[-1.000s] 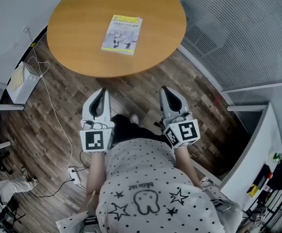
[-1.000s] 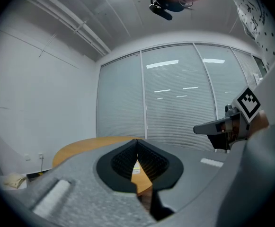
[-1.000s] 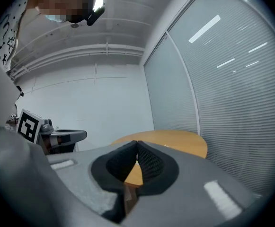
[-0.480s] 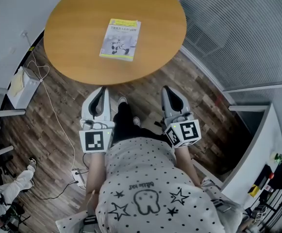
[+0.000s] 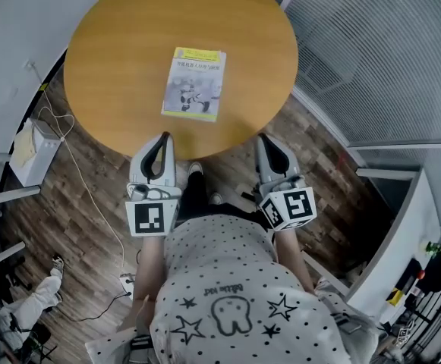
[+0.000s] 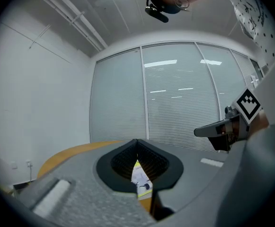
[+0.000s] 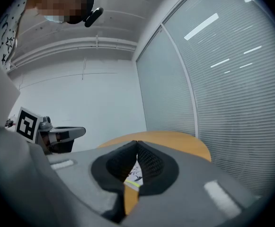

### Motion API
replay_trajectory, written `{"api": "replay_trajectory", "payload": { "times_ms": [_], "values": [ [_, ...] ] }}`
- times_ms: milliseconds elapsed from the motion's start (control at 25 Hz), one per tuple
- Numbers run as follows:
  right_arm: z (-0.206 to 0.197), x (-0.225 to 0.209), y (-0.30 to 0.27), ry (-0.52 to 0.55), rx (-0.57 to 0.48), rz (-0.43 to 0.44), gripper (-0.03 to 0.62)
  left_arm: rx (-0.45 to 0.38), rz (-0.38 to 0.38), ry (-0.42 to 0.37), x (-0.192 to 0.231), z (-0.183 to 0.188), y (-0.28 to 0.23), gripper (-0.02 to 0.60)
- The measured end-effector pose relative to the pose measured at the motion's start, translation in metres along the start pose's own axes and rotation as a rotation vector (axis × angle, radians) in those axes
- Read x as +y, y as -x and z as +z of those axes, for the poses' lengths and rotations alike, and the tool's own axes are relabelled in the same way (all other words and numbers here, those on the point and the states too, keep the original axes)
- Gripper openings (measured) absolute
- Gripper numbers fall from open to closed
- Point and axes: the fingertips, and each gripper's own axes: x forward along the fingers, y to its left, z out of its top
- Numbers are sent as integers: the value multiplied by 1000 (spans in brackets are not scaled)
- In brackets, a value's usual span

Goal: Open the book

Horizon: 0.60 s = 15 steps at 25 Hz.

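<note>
A thin closed book (image 5: 195,83) with a white and yellow cover lies flat near the middle of the round wooden table (image 5: 114,36). My left gripper (image 5: 164,137) is shut and empty, its tips at the table's near edge, just short of the book. My right gripper (image 5: 265,139) is shut and empty too, its tips at the table's near right edge. In the left gripper view a sliver of the book (image 6: 140,178) shows through the gap below the closed tips. The right gripper view shows a sliver of the book (image 7: 133,174) and the table (image 7: 175,141) beyond.
Dark wood floor (image 5: 76,203) surrounds the table. A white box (image 5: 29,150) and a cable (image 5: 91,196) lie at the left. Glass walls with blinds (image 5: 387,51) run along the right. A white wall (image 5: 15,21) stands at the left.
Both grippers have come forward from over the floor to the table's near edge. The table and book now sit lower and closer in the head view.
</note>
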Motion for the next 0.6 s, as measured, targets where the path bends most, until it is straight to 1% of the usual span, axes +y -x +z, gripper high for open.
{"api": "replay_trajectory", "payload": {
  "times_ms": [160, 320, 520, 600],
  "values": [
    [5, -6, -27, 2, -2, -39, 5, -3, -39, 2, 20, -1, -27, 9],
    [3, -10, -46, -17, -1, -78, 5, 14, -75, 5, 35, -8, -47, 9],
    [1, -8, -59, -33, -3, -104, 5, 18, -128, -17, 42, -15, -58, 8],
    [-1, -5, -61, -34, 4, -107, 5, 32, -141, -17, 43, -19, -59, 8]
  ]
}}
